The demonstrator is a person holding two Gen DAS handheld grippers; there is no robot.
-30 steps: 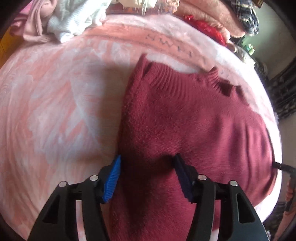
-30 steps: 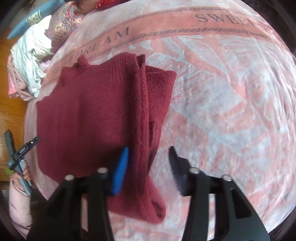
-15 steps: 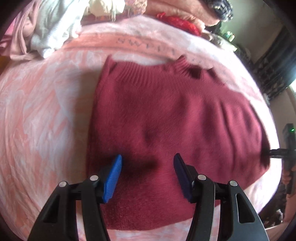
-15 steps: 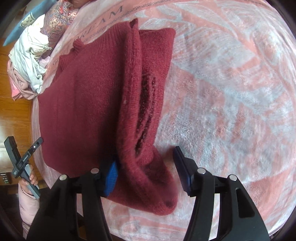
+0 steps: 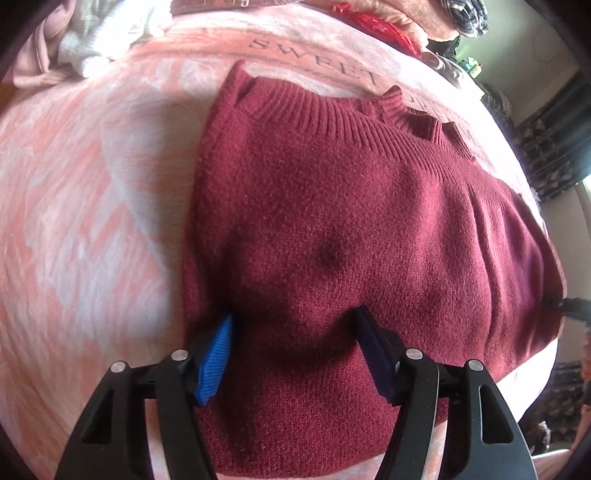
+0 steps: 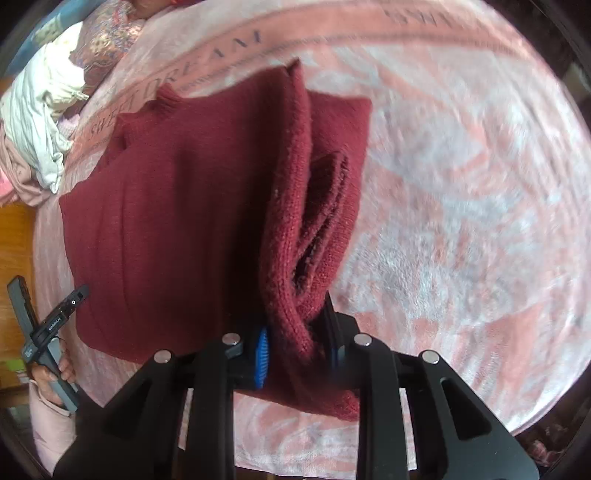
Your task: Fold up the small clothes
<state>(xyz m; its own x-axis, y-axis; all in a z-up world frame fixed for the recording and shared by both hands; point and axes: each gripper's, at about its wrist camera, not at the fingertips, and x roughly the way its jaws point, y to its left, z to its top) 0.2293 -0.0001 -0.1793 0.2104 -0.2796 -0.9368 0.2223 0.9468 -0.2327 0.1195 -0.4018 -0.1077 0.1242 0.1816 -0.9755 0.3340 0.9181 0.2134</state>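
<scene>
A dark red knit sweater (image 5: 343,229) lies on a pink and white blanket (image 5: 85,206), its ribbed collar at the far side. My left gripper (image 5: 295,354) is open, its blue pads straddling the sweater's near left part just above the cloth. In the right wrist view the sweater (image 6: 177,221) has its right edge folded into a thick ridge. My right gripper (image 6: 295,350) is shut on that folded edge (image 6: 291,317) and lifts it a little off the blanket (image 6: 461,221).
A heap of white and pink clothes (image 5: 85,40) lies at the far left of the bed, red and plaid cloth (image 5: 373,26) at the far right. In the right wrist view the left gripper (image 6: 40,332), held in a hand, shows at the left.
My right gripper has closed on the folded right edge of the sweater and raised it. My left gripper has shifted over the sweater's near left part, still open.
</scene>
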